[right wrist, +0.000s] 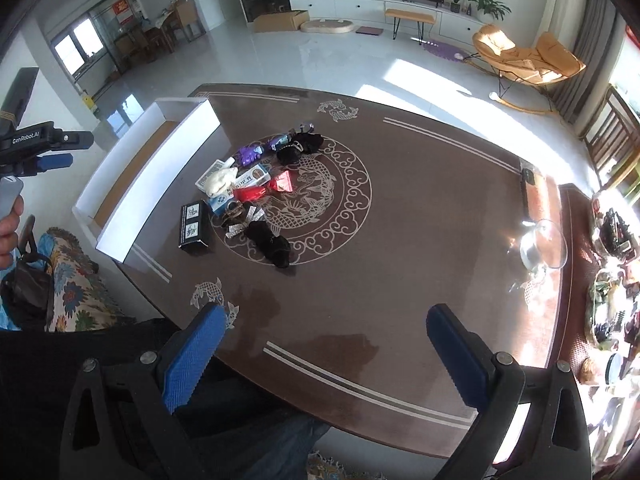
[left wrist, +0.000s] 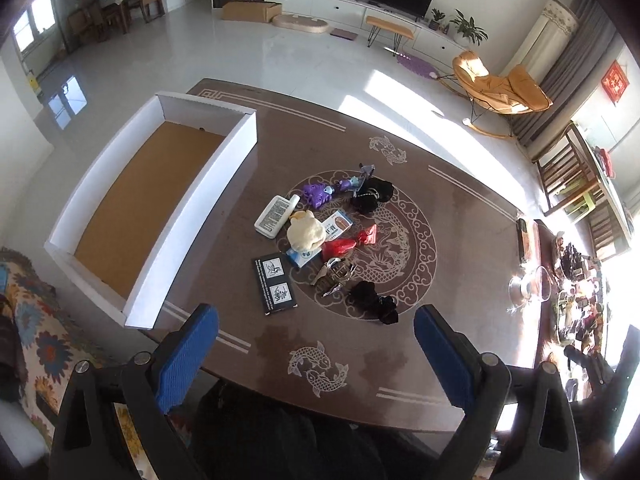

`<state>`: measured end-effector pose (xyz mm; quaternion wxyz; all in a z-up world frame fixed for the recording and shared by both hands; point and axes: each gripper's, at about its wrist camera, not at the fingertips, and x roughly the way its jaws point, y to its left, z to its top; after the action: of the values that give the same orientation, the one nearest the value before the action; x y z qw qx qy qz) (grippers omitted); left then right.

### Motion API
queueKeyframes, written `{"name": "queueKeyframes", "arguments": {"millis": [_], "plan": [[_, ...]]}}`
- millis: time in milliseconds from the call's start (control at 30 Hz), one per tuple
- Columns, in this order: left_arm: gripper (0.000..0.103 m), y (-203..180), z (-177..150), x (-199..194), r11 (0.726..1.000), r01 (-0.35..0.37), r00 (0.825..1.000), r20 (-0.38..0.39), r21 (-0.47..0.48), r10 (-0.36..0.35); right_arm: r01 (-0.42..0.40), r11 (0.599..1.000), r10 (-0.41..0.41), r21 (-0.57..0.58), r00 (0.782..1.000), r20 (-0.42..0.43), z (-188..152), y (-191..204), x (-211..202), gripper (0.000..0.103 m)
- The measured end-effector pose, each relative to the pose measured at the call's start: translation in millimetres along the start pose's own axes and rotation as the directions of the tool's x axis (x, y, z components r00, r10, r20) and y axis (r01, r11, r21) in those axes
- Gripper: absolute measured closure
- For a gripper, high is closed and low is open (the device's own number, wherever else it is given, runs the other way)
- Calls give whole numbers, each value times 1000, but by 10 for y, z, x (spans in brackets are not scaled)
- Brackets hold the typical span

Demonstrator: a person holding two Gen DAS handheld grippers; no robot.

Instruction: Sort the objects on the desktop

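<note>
**Inspector:** Jaw condition?

**Assistant:** Left gripper (left wrist: 316, 352) spread wide, nothing between its blue pads (left wrist: 188, 356). Right gripper (right wrist: 324, 354) likewise wide and unloaded. Both are held above the near edge of the brown table (right wrist: 420, 240).

**Inspector:** Items for sorting?

**Assistant:** Clustered at the table's centre medallion: white bottle (left wrist: 276, 214), cream plush (left wrist: 306, 234), red packet (left wrist: 344, 245), black card (left wrist: 274, 285), purple toy (left wrist: 316, 194). White box (left wrist: 208, 216) stands just left of them, holding none.
</note>
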<state>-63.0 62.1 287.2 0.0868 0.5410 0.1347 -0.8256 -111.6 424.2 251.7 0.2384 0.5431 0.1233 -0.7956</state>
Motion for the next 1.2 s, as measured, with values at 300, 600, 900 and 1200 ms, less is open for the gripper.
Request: {"name": "queueKeyframes", "arguments": {"millis": [300,600,900,1200], "plan": [[3,180,-140,86,999,-49,998,38,20,49,23,991,-12,-135,996,84,472,46,71,2],[3,375,38,939,974,50,995,-92,223,-30,-3,999,6,-47,998,64,527,1000,364,2],[3,679,283,1339,929,61,987,-161,365,-2,34,989,-33,143,999,-12,619,1748,790,2],[3,574,139,1704,927,51,973,-228,371,38,43,996,-40,75,998,-42,723,1689,977,2]]}}
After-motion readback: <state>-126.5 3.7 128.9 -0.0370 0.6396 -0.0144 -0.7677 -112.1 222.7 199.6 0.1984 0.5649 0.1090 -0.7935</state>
